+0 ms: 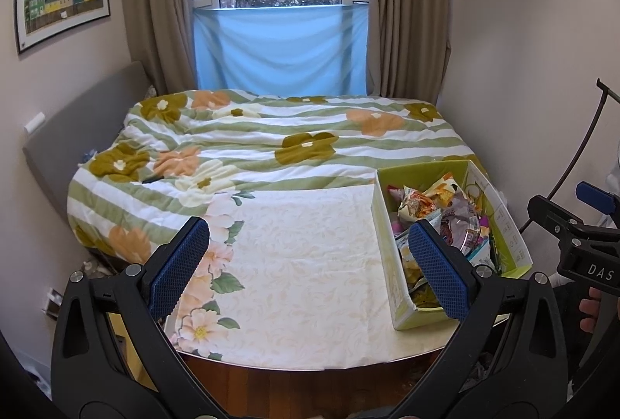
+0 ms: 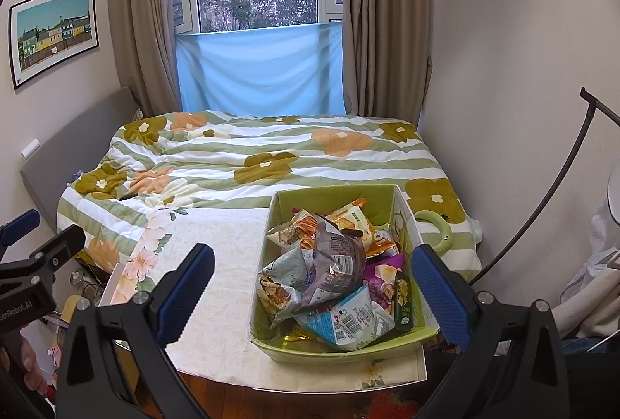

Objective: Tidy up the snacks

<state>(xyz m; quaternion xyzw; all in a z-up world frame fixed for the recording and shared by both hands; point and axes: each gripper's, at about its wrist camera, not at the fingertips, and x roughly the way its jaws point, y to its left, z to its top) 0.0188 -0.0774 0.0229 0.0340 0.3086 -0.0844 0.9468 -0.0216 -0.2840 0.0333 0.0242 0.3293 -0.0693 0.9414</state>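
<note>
At the right edge of the desk [image 1: 310, 353] stands an open green cardboard box [image 2: 403, 339], heaped with crumpled snack bags [image 2: 329, 264]: a grey-purple one on top, orange ones toward the far wall of the box, a purple one by the right wall and a white and blue one against the near wall. A pale flowered cloth [image 1: 302, 264] covers the desk from the box to the left edge, and that stretch of it is bare.

Right claw [image 2: 312, 297] hangs level in front of the box's near wall, pointing straight over it, its blue-padded fingers spread wider than the box and gripping nothing. Left claw [image 1: 308, 266] hangs over the near edge of the desk, left of the box, aimed across the cloth; it too is spread wide with nothing between the pads, its right finger lying across the near left corner of the box in that view. Each view catches the other claw at its side margin.

Beyond the far edge of the desk lies a bed with a striped flowered quilt [image 2: 271, 151]; a green ring [image 2: 438, 227] rests on it just right of the box.
</note>
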